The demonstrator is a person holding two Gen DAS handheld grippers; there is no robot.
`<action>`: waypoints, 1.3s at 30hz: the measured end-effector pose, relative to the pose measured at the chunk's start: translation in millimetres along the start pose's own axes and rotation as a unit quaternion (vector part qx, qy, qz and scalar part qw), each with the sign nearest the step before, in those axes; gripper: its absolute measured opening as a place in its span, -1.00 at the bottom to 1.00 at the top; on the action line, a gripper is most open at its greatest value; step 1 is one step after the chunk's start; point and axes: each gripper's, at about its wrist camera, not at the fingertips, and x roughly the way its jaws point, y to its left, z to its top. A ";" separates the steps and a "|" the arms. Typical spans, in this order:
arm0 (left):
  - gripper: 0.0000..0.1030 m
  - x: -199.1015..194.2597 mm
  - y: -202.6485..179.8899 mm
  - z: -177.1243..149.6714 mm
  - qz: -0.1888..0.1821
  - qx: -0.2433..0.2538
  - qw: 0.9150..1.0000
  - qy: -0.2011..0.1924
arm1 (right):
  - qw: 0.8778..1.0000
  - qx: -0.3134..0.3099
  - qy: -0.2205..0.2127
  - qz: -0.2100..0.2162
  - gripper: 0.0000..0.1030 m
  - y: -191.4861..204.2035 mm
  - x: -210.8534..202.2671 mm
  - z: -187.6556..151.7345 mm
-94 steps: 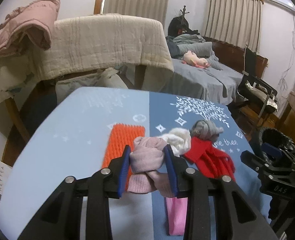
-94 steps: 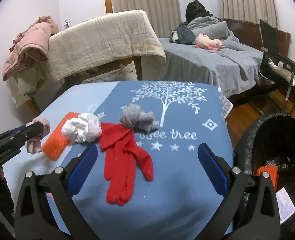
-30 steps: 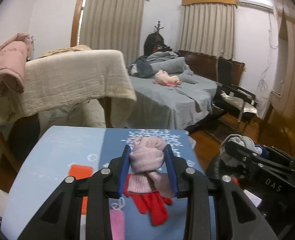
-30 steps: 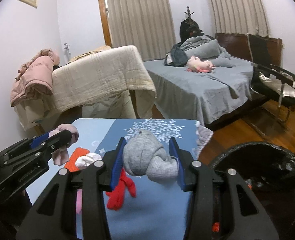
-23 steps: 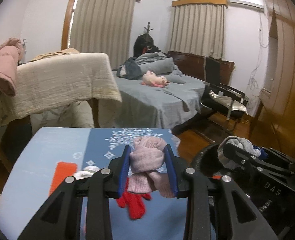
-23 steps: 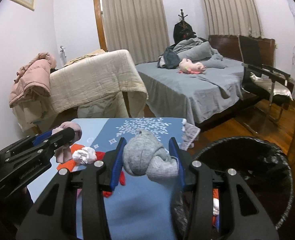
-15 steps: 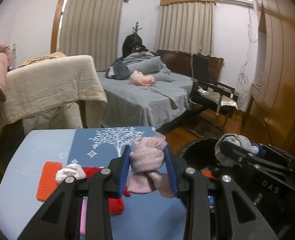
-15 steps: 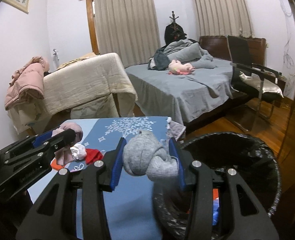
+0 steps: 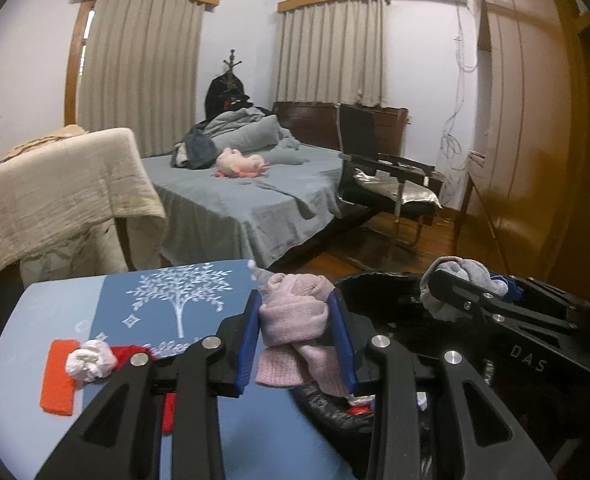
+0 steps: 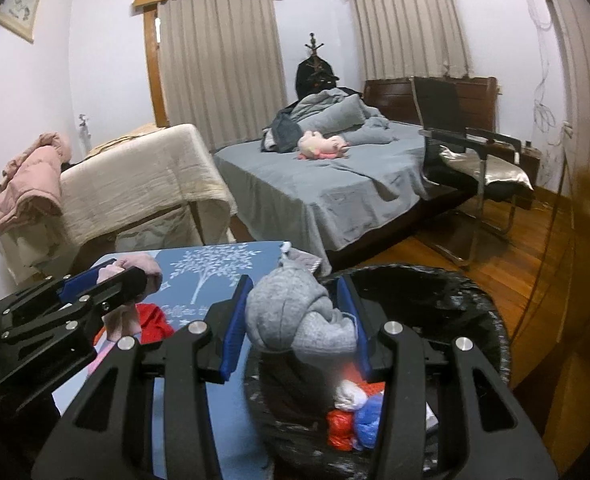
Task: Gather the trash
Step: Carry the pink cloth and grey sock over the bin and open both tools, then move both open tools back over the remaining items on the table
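My left gripper (image 9: pixel 295 338) is shut on a pink knotted sock bundle (image 9: pixel 293 316), held above the right edge of the blue table (image 9: pixel 143 304) beside the black bin (image 9: pixel 379 280). My right gripper (image 10: pixel 297 322) is shut on a grey sock bundle (image 10: pixel 295 312) and holds it over the black-lined trash bin (image 10: pixel 475 312), which holds red, white and blue scraps (image 10: pixel 351 412). On the table lie a white ball (image 9: pixel 89 364), an orange cloth (image 9: pixel 57 380) and a red glove (image 9: pixel 129 354).
A bed with grey cover (image 9: pixel 247 192) and a pink toy (image 9: pixel 237 164) stands behind the table. A cream-draped chair (image 9: pixel 55 196) is at left, a black metal chair (image 9: pixel 383 176) at right, a wooden wardrobe (image 9: pixel 527 160) at far right.
Both grippers have lifted from the table and swung right with their bundles. The right one took hold of the grey bundle and now hangs over the bin.
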 end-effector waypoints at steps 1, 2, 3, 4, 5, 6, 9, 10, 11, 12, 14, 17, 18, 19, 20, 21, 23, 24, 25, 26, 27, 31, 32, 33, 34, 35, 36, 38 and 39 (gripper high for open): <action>-0.34 0.6 -4.3 0.5 -0.004 0.002 1.000 -0.001 | 1.000 0.002 -0.001 -0.005 -0.18 -5.3 -1.7 -0.3; -0.34 1.3 -8.5 1.4 -0.007 0.004 1.000 -0.002 | 1.000 0.004 -0.002 -0.009 -0.18 -9.9 -3.3 -0.4; -0.34 2.6 -13.1 2.0 -0.011 0.007 1.000 -0.004 | 1.000 0.005 -0.003 -0.012 -0.18 -12.9 -4.9 -0.6; -0.34 4.8 -17.8 3.0 -0.014 0.009 1.000 -0.004 | 1.000 0.007 -0.004 -0.016 -0.18 -17.6 -5.8 -1.0; -0.34 6.4 -21.7 3.9 -0.017 0.011 1.000 -0.005 | 1.000 0.008 -0.005 -0.019 -0.18 -21.6 -6.5 -1.0; -0.34 7.8 -26.5 4.5 -0.021 0.013 1.000 -0.006 | 1.000 0.010 -0.006 -0.023 -0.18 -26.7 -7.7 -1.4; -0.34 13.2 -38.1 6.9 -0.032 0.020 0.999 -0.008 | 0.999 0.011 -0.006 -0.032 -0.18 -36.9 -8.3 -2.6; -0.34 15.6 -42.0 7.3 -0.036 0.022 0.999 -0.008 | 0.999 0.012 -0.005 -0.036 -0.18 -40.9 -8.4 -3.4; -0.34 18.4 -45.6 7.9 -0.039 0.024 0.999 -0.007 | 0.999 0.013 -0.005 -0.039 -0.18 -44.5 -8.5 -4.1; -0.34 19.7 -47.2 7.3 -0.041 0.024 0.999 -0.006 | 0.999 0.014 -0.004 -0.041 -0.18 -46.1 -8.5 -4.7; -0.34 23.3 -51.7 6.8 -0.046 0.024 0.999 -0.004 | 0.999 0.012 -0.004 -0.046 -0.18 -51.7 -8.5 -6.0; -0.34 29.0 -57.4 5.7 -0.051 0.028 0.998 -0.002 | 0.999 0.011 -0.001 -0.052 -0.18 -58.1 -6.4 -8.2; -0.34 30.6 -58.6 6.1 -0.052 0.029 0.998 -0.001 | 0.999 0.011 0.000 -0.053 -0.18 -61.0 -6.1 -8.7; -0.34 33.1 -59.5 6.1 -0.053 0.030 0.998 0.000 | 0.998 0.010 0.002 -0.055 -0.18 -63.3 -4.7 -9.3; -0.34 35.0 -58.7 7.2 -0.054 0.031 0.998 0.000 | 0.998 0.010 0.003 -0.057 -0.18 -64.7 -4.0 -9.7; -0.34 37.9 -60.2 7.4 -0.055 0.031 0.998 0.001 | 0.998 0.009 0.004 -0.058 -0.18 -66.1 -2.9 -10.0; -0.34 43.1 -64.0 7.1 -0.058 0.031 0.998 0.004 | 0.998 0.009 0.006 -0.061 -0.18 -70.4 -0.3 -10.5; -0.34 45.9 -65.5 7.3 -0.059 0.031 0.998 0.005 | 0.998 0.009 0.006 -0.062 -0.18 -71.2 -0.2 -10.8; -0.34 48.7 -67.3 7.4 -0.060 0.032 0.998 0.006 | 0.998 0.008 0.006 -0.064 -0.18 -72.9 0.7 -10.9; -0.34 50.6 -68.1 7.7 -0.061 0.033 0.998 0.007 | 0.998 0.008 0.007 -0.065 -0.18 -74.1 2.0 -10.5; -0.34 53.3 -70.1 8.0 -0.063 0.034 0.997 0.007 | 0.998 0.008 0.007 -0.066 -0.18 -75.8 3.3 -10.3; -0.34 62.7 -77.6 8.0 -0.067 0.037 0.997 0.010 | 0.997 0.010 0.008 -0.073 -0.18 -84.5 8.0 -9.4; -0.34 65.2 -79.0 8.9 -0.068 0.038 0.997 0.010 | 0.997 0.011 0.009 -0.075 -0.18 -86.8 9.4 -9.4; -0.34 68.6 -81.0 9.2 -0.070 0.038 0.997 0.011 | 0.997 0.012 0.009 -0.076 -0.18 -88.3 10.1 -9.1; -0.34 70.7 -82.4 9.1 -0.070 0.039 0.997 0.011 | 0.997 0.012 0.010 -0.078 -0.18 -91.4 11.8 -8.6; -0.34 74.0 -84.3 9.2 -0.072 0.040 0.997 0.012 | 0.997 0.012 0.010 -0.079 -0.17 -93.2 12.7 -8.3; -0.34 76.8 -85.9 9.2 -0.073 0.040 0.996 0.013 | 0.996 0.012 0.011 -0.083 -0.17 -95.9 14.3 -8.4; -0.34 81.5 -88.3 8.8 -0.075 0.042 0.996 0.016 | 0.996 0.013 0.012 -0.086 -0.17 -100.3 16.9 -7.6; -0.34 84.8 -90.1 8.5 -0.078 0.042 0.996 0.018 | 0.996 0.013 0.013 -0.089 -0.16 -103.1 18.7 -7.8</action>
